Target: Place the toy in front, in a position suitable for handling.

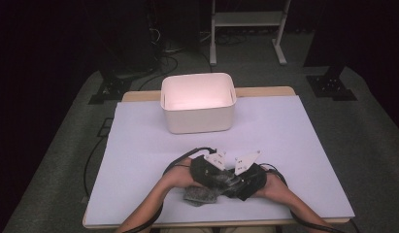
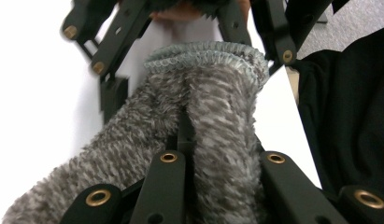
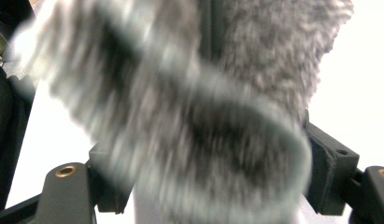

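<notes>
A fuzzy grey sock (image 1: 201, 195) is held low over the white mat near the table's front edge, between both hands. My left gripper (image 1: 222, 178) points right and is shut on the sock (image 2: 217, 107); in the left gripper view its jaws (image 2: 185, 126) pinch the fabric below the ribbed cuff. My right gripper (image 1: 232, 184) faces it from the right with its jaws wide. The sock's cuff (image 3: 189, 116) lies between those jaws (image 3: 217, 177), blurred and close to the lens. One pad (image 3: 327, 161) sits at the cuff's edge; whether it presses I cannot tell.
A white rectangular bin (image 1: 198, 103) stands at the back centre of the mat (image 1: 294, 145). The table's wooden edge (image 1: 265, 91) shows behind it. Cables trail from both grippers along the forearms. A white frame (image 1: 248, 29) stands on the floor beyond.
</notes>
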